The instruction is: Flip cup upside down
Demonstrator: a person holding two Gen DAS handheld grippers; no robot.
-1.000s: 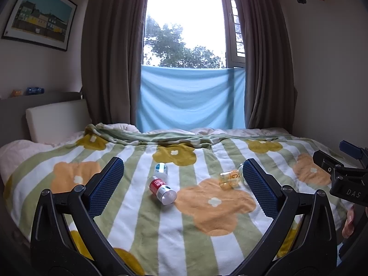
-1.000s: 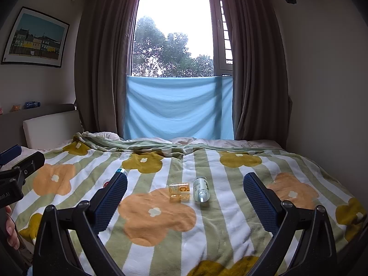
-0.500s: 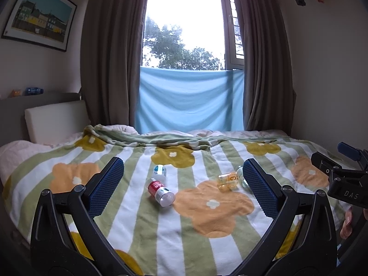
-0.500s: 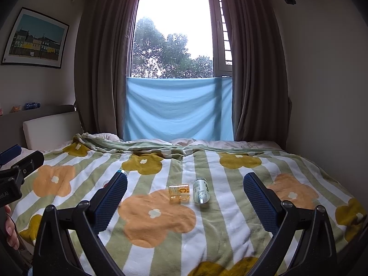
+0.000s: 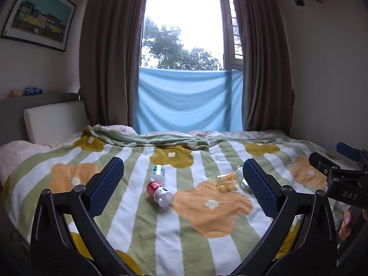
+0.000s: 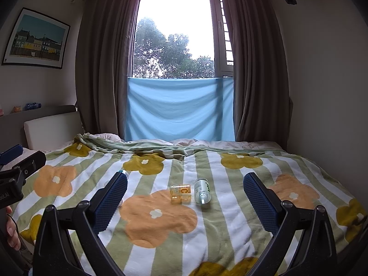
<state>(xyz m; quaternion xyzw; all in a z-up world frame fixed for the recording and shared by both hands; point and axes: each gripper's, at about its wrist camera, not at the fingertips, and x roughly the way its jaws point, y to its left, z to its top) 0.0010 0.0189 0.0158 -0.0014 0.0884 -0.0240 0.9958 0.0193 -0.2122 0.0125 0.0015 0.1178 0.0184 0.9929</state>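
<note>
A small clear yellow cup [image 6: 180,194] with an orange letter lies on its side on the flowered blanket, also in the left wrist view [image 5: 226,181]. My right gripper [image 6: 185,203] is open and empty, held back from the cup, which sits between its fingers in view. My left gripper [image 5: 182,186] is open and empty, well short of the objects. The cup lies to its right, next to its right finger [image 5: 258,189].
A clear bottle [image 6: 202,191] lies right beside the cup. A red-labelled can [image 5: 160,192] and a white bottle [image 5: 158,172] lie left of them. The bed's blanket [image 6: 230,225] spreads all around. The headboard [image 5: 53,120] is at left, curtains and window behind.
Both views shifted slightly; the objects sit a little lower left in the left view. Both grippers stay open.
</note>
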